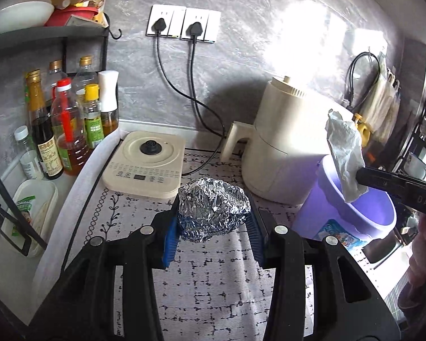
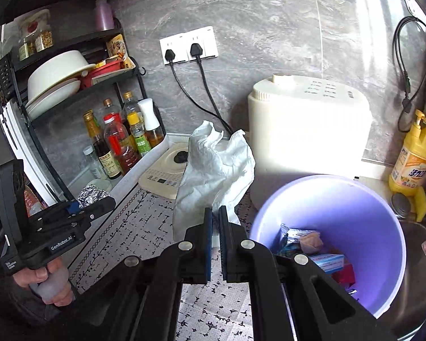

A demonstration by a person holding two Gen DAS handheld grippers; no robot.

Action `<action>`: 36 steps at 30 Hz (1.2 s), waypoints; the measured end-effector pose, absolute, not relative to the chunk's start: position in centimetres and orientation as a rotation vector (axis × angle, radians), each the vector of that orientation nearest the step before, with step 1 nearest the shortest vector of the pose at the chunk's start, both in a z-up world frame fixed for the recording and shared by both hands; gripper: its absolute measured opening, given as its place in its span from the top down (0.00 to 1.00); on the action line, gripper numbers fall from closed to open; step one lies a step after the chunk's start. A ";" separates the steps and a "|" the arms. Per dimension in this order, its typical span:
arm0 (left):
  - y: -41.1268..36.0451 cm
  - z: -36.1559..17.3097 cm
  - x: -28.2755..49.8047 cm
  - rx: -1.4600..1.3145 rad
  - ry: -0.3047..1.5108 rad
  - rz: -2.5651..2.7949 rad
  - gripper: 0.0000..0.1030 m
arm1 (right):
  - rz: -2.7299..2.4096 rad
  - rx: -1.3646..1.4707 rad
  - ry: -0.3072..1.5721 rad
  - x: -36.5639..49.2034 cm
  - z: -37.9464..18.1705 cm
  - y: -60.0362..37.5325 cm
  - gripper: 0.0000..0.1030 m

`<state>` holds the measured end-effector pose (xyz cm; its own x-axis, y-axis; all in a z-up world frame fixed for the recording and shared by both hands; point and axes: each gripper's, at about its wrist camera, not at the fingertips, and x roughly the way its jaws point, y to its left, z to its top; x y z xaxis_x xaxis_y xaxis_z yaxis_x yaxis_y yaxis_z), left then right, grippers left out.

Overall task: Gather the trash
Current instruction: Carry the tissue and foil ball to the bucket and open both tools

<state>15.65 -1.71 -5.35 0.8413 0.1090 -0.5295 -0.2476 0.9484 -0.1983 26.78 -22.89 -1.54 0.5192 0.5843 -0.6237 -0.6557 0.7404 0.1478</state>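
Clamping a crumpled foil ball between its blue pads, the left gripper is held above the patterned mat that covers the table, the ball lifted clear of the mat (its shadow cannot be made out clearly). The same foil ball is seen small in the right wrist view, gripped by the left gripper at the left edge of the frame, near the bottles. A crumpled white tissue is pinched by the right gripper, whose jaws are nearly together with only the paper between them; most of the tissue stands up above the fingertips. In the left wrist view the tissue is held over the rim of the purple bin, with the right gripper reaching in from the right. The purple bin stands on the table just in front of a cream air fryer, and wrappers and a small box are seen lying inside it. A cream kettle base sits on the mat to the left of the air fryer, beside a row of sauce bottles. A yellow soap bottle stands right of the bin.
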 end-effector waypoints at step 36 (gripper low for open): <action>-21.3 -2.1 27.4 -0.084 0.520 -0.263 0.53 | 0.283 0.110 0.597 27.3 -1.6 -45.1 0.16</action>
<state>27.35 -21.28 -2.07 0.8350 -0.2695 -0.4798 0.2272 0.9629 -0.1454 27.31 -45.15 -1.63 0.7899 0.2941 -0.5380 -0.2307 0.9555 0.1837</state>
